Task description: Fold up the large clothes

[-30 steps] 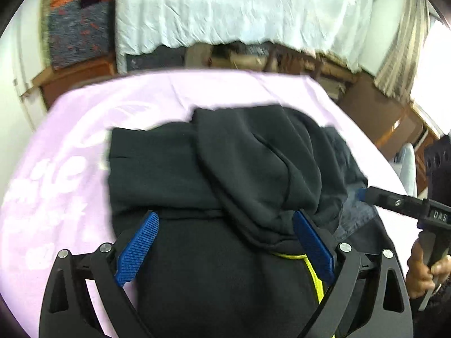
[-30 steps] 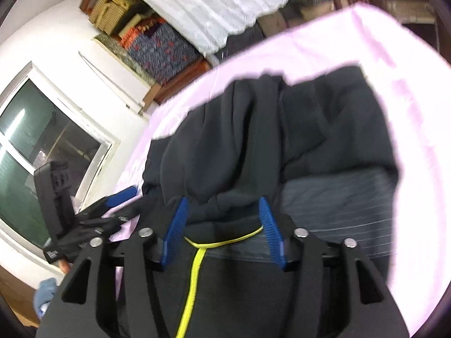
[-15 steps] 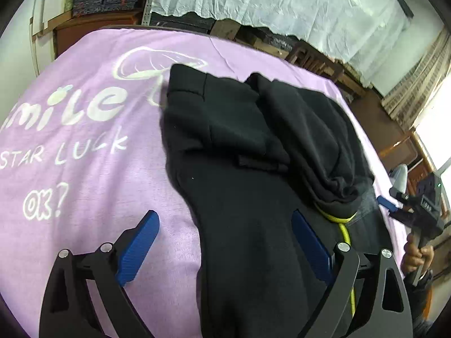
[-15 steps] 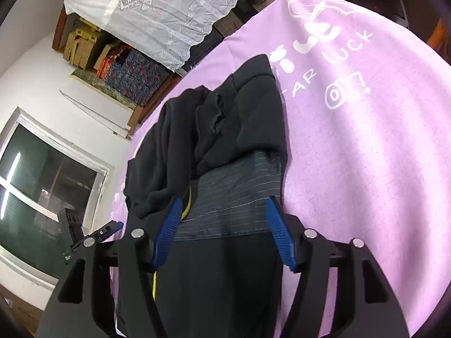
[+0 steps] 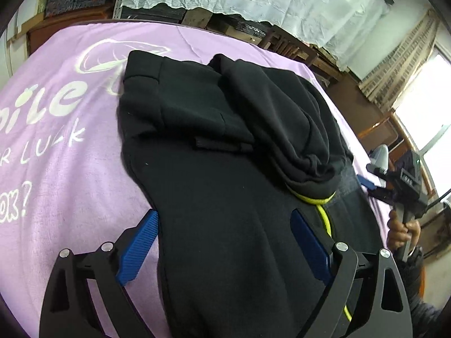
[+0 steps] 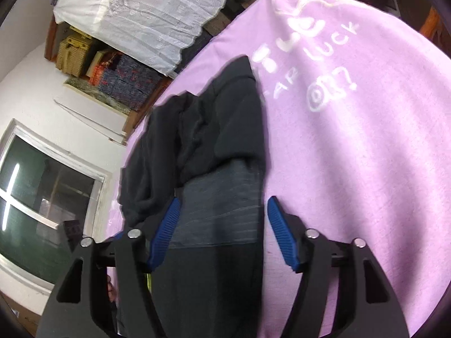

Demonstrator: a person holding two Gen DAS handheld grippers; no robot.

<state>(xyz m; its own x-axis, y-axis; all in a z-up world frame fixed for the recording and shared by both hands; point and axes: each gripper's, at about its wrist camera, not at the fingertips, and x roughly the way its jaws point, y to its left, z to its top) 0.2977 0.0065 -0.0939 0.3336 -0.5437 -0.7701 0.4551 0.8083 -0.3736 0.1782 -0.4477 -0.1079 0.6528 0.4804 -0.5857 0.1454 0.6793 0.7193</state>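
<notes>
Both my grippers, left and right, hover spread wide, gripping nothing, mid-fold over the half-folded black fleece hoodie; next I'd pinch its 6 o'clock hem.

Hoodie black, neon-yellow drawcord, grey pinstriped lining. Bedsheet lilac with white lettering. Gripper pads blue on black frames.

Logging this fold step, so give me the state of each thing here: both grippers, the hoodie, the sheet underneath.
left gripper: open, empty, above the hoodie.
right gripper: open, holding nothing, over the striped lining.
black hoodie: partly folded, hood bunched on top, lying on the sheet.
yellow drawstring: loose, trailing from the hood.
purple sheet: spread flat under the hoodie.
</notes>
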